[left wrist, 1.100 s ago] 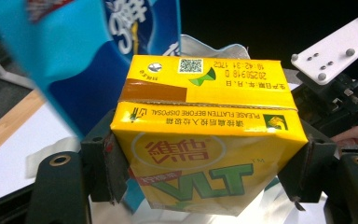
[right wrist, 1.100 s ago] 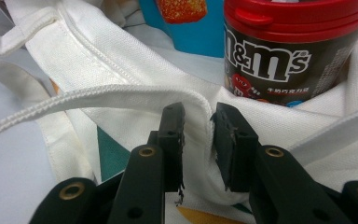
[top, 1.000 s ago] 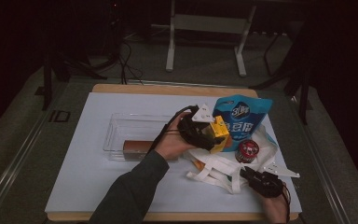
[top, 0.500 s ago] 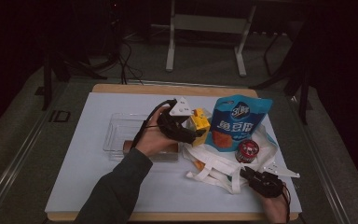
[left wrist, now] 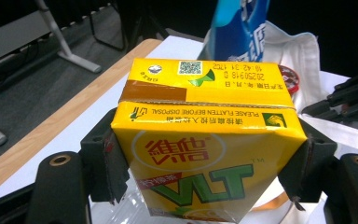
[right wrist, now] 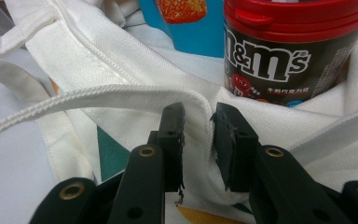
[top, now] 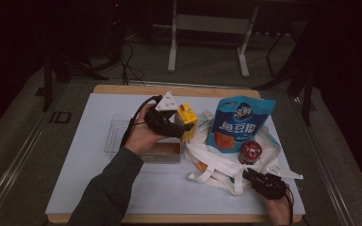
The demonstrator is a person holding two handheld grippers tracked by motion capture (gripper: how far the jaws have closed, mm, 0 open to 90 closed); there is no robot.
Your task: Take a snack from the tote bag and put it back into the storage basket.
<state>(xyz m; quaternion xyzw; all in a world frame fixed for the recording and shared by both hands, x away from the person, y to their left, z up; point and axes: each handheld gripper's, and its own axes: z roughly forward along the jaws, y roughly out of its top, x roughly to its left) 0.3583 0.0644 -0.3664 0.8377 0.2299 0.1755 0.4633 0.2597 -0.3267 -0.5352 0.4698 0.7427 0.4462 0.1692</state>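
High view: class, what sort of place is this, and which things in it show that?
Probably a dim recording studio or lab, not a home: a white-covered wooden table stands alone on a grey floor, metal stand legs rise behind it, and black cables trail across the floor.

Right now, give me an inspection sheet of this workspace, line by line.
Surface: white mat on a wooden table, dimly lit.
Job's things: yellow drink carton, held off the mat; white cloth bag lying crumpled.
Clutter: blue snack pouch upright at the bag; red-lidded candy tub on the bag; clear plastic tray with a brown item at its near edge.
Grippers: left gripper shut on the carton's sides; right gripper pinching a fold of the bag.
Cables: black cable looping from the left gripper; more cables on the floor behind.
Surroundings: grey floor, metal stand legs beyond the table, dark background.
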